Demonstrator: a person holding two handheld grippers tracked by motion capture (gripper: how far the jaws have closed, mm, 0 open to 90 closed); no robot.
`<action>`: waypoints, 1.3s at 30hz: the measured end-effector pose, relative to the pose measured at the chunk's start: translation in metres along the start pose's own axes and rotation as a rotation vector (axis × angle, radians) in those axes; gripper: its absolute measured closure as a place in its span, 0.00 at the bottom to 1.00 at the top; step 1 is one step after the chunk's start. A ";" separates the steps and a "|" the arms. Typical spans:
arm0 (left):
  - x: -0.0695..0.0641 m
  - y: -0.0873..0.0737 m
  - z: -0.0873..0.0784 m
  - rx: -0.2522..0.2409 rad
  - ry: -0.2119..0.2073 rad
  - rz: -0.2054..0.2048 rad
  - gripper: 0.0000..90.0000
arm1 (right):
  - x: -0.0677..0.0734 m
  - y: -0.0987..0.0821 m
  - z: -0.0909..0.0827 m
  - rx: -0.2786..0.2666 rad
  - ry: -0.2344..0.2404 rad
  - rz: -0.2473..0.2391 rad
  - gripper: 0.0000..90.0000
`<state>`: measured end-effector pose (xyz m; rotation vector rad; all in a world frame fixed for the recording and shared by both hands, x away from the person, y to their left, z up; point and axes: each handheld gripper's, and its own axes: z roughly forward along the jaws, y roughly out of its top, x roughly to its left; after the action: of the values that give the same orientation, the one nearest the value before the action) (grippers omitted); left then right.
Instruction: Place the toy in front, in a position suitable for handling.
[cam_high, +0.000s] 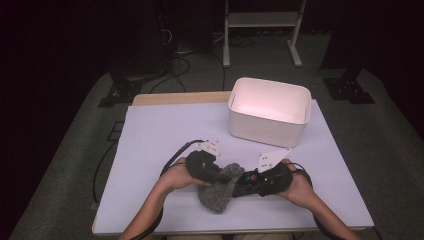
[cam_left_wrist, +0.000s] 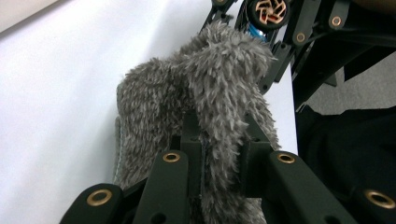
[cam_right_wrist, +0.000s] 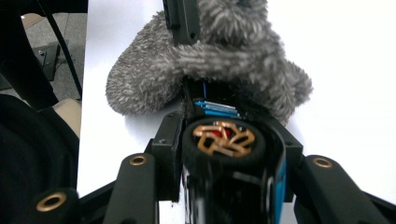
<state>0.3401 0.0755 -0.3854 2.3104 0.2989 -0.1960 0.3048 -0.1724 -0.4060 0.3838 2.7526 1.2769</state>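
A grey fuzzy sock (cam_high: 216, 194) lies on the white table top (cam_high: 150, 145), near the front edge. My left gripper (cam_high: 220, 176) is shut on a fold of the sock (cam_left_wrist: 159, 102), its jaws pinching the fuzz from both sides (cam_left_wrist: 219, 135). My right gripper (cam_high: 245, 183) comes in from the right, shut on a black and blue toy car (cam_right_wrist: 224, 140) with a copper-spoked wheel (cam_left_wrist: 267, 10). The car's front end is pushed against the sock (cam_right_wrist: 149, 79), under the raised fold. One jaw of the left gripper (cam_right_wrist: 184, 21) shows above the sock in the right gripper view.
A white plastic bin (cam_high: 270, 111) stands open at the back right of the table. A white metal stand (cam_high: 260, 22) and cables lie on the floor beyond. The person's forearms come in from the front edge.
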 end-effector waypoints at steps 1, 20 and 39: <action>0.000 0.000 0.001 0.002 0.001 -0.001 0.85 | 0.000 -0.002 -0.001 0.003 0.002 0.001 0.62; -0.001 0.001 0.012 0.042 -0.006 0.014 0.85 | -0.002 -0.035 -0.001 0.091 -0.007 0.029 0.56; -0.006 -0.004 -0.018 0.036 0.028 0.031 0.84 | -0.005 -0.006 0.043 0.120 0.054 -0.058 0.63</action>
<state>0.3342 0.0905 -0.3740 2.3534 0.2758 -0.1545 0.3159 -0.1457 -0.4385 0.2797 2.8715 1.1295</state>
